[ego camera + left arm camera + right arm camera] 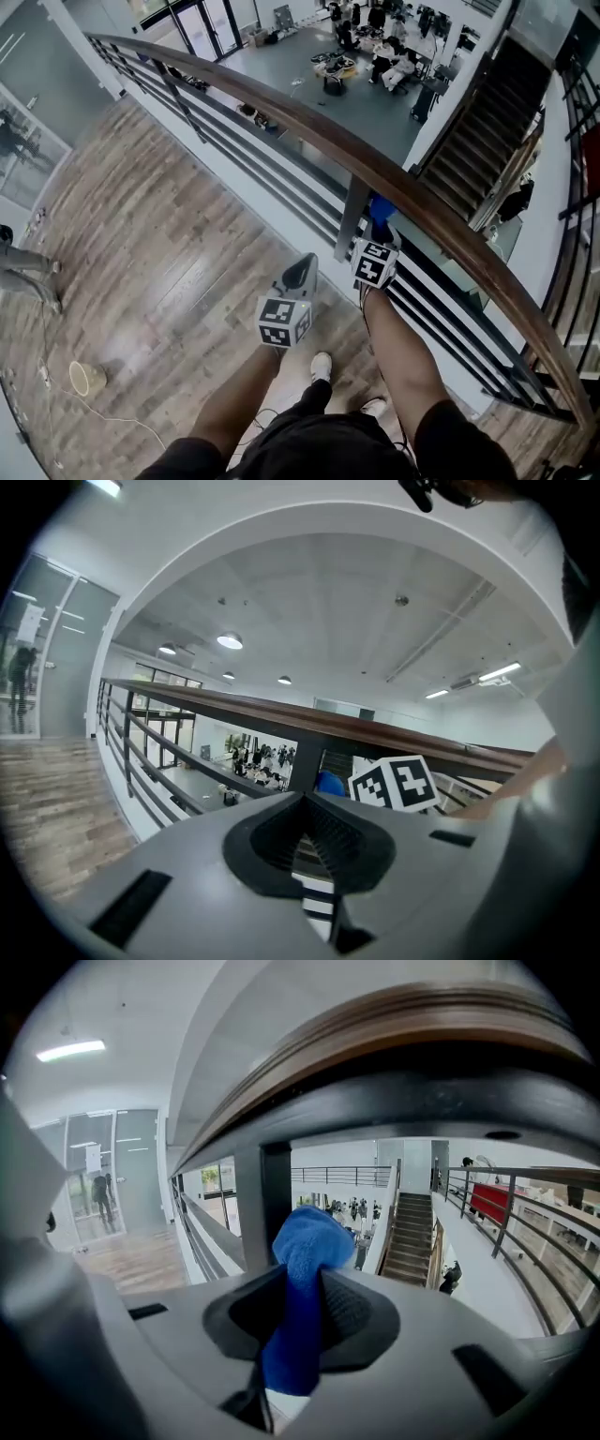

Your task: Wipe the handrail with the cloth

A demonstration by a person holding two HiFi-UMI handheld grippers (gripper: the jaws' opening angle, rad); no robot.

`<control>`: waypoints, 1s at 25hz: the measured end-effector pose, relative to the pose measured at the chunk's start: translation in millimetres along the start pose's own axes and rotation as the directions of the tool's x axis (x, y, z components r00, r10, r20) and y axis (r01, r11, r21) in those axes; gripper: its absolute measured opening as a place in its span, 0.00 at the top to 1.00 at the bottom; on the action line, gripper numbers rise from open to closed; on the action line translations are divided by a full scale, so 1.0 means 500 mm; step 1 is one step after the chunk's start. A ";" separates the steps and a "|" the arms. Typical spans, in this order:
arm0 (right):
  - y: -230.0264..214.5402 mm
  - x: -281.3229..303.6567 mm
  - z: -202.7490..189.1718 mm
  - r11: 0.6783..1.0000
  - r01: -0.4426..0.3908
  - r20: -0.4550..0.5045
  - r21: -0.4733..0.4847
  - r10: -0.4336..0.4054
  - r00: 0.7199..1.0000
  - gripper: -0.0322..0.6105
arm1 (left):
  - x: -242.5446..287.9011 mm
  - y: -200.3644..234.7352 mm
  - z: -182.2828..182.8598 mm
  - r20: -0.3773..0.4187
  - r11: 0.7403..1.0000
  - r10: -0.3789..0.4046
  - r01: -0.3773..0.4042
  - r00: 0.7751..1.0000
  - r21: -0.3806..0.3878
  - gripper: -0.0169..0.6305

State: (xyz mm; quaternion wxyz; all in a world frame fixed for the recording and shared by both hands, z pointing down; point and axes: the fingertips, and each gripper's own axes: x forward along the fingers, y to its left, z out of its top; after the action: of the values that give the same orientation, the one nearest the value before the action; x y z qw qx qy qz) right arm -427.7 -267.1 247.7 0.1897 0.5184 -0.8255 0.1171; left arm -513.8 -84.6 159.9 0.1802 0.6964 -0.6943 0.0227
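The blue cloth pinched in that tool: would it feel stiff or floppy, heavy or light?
Probably soft and floppy: the cloth bunches into a rounded wad above where the right gripper pinches it. Likely light, since a narrow pinch holds it up. Its fuzzy surface should drag rather than slide on the handrail.

A bunched blue cloth (pixel 306 1241) is sitting pinched in the right gripper (pixel 300 1312), just under the curving brown handrail (pixel 309 122).
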 end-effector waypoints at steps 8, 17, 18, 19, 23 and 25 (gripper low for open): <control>0.003 0.076 -0.026 0.998 0.054 -0.069 0.008 -0.054 0.996 0.79 | -0.036 0.056 -0.042 -0.030 0.999 0.051 -0.051 0.998 -0.002 0.97; -0.082 0.024 -0.055 0.994 0.091 -0.092 0.054 -0.086 0.992 0.79 | -0.010 -0.023 -0.049 -0.048 1.000 0.002 -0.002 0.999 0.010 0.97; -0.101 0.013 -0.059 0.994 0.098 -0.092 0.056 -0.093 0.991 0.79 | -0.004 -0.040 -0.048 -0.050 1.000 -0.009 0.010 0.999 0.012 0.97; -0.120 0.001 -0.064 0.992 0.107 -0.093 0.061 -0.101 0.991 0.79 | 0.003 -0.057 -0.048 -0.052 1.000 -0.022 0.023 0.998 0.016 0.97; -0.201 -0.051 -0.085 0.985 0.144 -0.093 0.091 -0.136 0.986 0.79 | 0.030 -0.137 -0.059 -0.072 0.996 -0.075 0.078 0.995 0.039 0.97; -0.246 -0.080 -0.096 0.982 0.161 -0.093 0.102 -0.152 0.984 0.79 | 0.041 -0.187 -0.063 -0.079 0.993 -0.103 0.108 0.991 0.050 0.97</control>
State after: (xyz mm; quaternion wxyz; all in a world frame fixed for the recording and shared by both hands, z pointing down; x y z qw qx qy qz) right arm -292.2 -269.2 273.0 0.2046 0.5859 -0.7658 0.1684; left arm -415.1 -98.2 174.6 0.1886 0.7354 -0.6482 0.0588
